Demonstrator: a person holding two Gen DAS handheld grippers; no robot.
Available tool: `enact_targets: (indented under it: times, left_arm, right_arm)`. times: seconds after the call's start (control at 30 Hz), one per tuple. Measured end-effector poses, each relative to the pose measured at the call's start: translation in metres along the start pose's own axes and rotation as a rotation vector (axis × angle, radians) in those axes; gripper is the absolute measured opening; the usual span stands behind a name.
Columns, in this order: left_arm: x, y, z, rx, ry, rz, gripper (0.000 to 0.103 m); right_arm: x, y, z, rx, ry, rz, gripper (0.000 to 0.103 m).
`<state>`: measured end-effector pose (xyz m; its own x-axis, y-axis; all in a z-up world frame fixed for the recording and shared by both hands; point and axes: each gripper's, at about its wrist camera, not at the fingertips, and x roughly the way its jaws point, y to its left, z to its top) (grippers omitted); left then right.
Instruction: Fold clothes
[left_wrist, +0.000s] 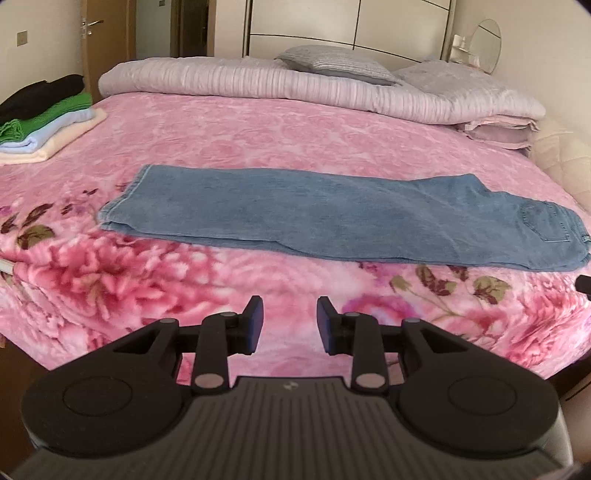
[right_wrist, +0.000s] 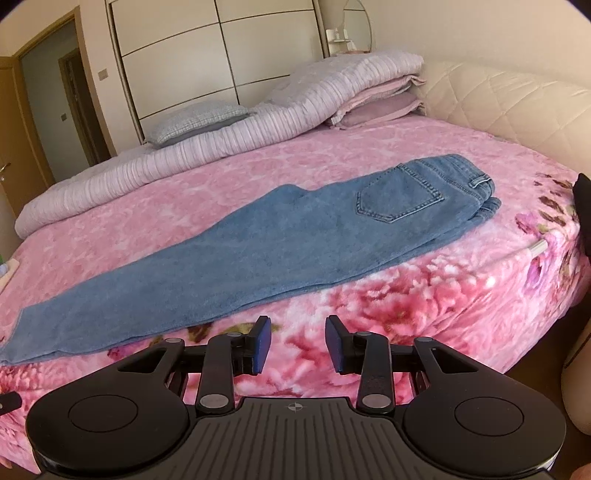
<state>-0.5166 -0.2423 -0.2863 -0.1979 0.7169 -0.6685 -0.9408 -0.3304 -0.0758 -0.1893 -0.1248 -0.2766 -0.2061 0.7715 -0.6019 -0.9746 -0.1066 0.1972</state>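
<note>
Pink floral bed (left_wrist: 258, 140), jeans (left_wrist: 332, 218) flat, left gripper (left_wrist: 290, 325) and right gripper (right_wrist: 297, 343) parted, empty

Both wrist views look down across the bed (left_wrist: 258, 122) from its near edge, close in. They share the jeans (left_wrist: 332, 218): leg hems upper-left in one, waistband upper-right in the other.

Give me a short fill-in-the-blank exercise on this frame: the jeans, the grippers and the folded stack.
1. The jeans lie on a pink floral ____.
2. Both the left gripper and the right gripper are ____, with nothing between the fingers.
3. The top item of the folded stack is ____ in colour.
4. The back pocket sits at the ____ end of the jeans.

Missing words: blanket; open; black; waist
</note>
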Motion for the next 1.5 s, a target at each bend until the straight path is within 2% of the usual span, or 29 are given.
enact_targets:
  times: [0.13, 0.3, 0.6, 0.93, 1.1, 1.3, 1.4, 1.5]
  left_arm:
    - [0.000, -0.003, 0.004, -0.010, -0.010, 0.000, 0.027]
    - [0.004, -0.016, 0.016, -0.023, -0.032, -0.037, 0.027]
    - [0.011, -0.042, 0.036, -0.020, -0.024, 0.016, 0.027]
    - [0.027, -0.050, 0.049, -0.032, 0.001, 0.020, 0.027]
    - [0.034, -0.033, 0.047, -0.044, 0.018, -0.009, 0.027]
    - [0.035, 0.016, 0.037, -0.077, 0.021, -0.028, 0.028]
    - [0.033, 0.039, 0.030, -0.082, 0.016, 0.001, 0.030]
    - [0.033, 0.062, 0.023, -0.129, 0.027, 0.027, 0.030]
  right_arm:
    - [0.000, -0.005, 0.002, 0.010, 0.006, -0.018, 0.037]
    - [0.006, -0.010, 0.012, 0.026, 0.017, -0.021, 0.037]
    - [0.039, -0.016, 0.032, 0.044, 0.058, 0.048, 0.037]
    - [0.054, -0.001, 0.042, -0.038, 0.099, 0.051, 0.037]
    - [0.056, 0.022, 0.035, -0.064, 0.101, 0.042, 0.038]
    - [0.062, 0.070, 0.018, -0.131, 0.140, 0.060, 0.038]
    - [0.066, 0.098, 0.012, -0.183, 0.154, 0.083, 0.038]
    - [0.072, 0.124, 0.007, -0.238, 0.167, 0.098, 0.038]
